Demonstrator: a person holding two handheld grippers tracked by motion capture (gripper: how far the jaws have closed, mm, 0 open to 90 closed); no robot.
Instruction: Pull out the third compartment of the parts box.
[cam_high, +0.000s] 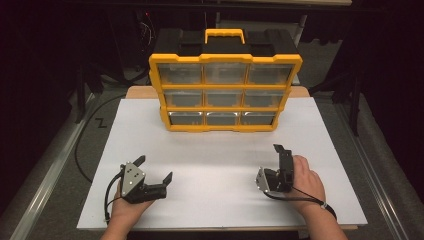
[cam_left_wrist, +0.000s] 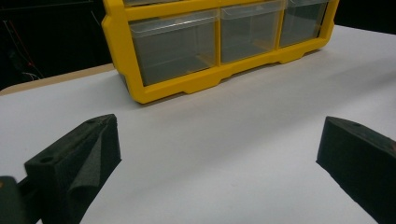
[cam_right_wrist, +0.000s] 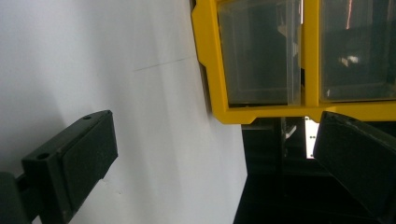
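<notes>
A yellow and black organizer case (cam_high: 225, 87) stands upright at the far middle of the white table (cam_high: 220, 155), its clear drawers (cam_high: 222, 73) in three rows facing me and its yellow handle (cam_high: 224, 33) on top. My left gripper (cam_high: 155, 168) rests near the front left, held in a hand and open with nothing between its jaws. My right gripper (cam_high: 281, 156) is at the front right, rolled onto its side, also open and holding nothing. The left gripper view shows the case's bottom row (cam_left_wrist: 187, 86) ahead of the left gripper (cam_left_wrist: 217, 161). In the right gripper view, the case's corner (cam_right_wrist: 208, 60) appears turned sideways beyond the right gripper (cam_right_wrist: 215, 161).
A wooden tabletop edge (cam_high: 137, 92) shows behind the white sheet. A black cable (cam_high: 79, 145) loops on the grey floor at the left, beside a metal rail (cam_high: 42, 172). Dark stands and frames (cam_high: 356, 100) flank the table at the back.
</notes>
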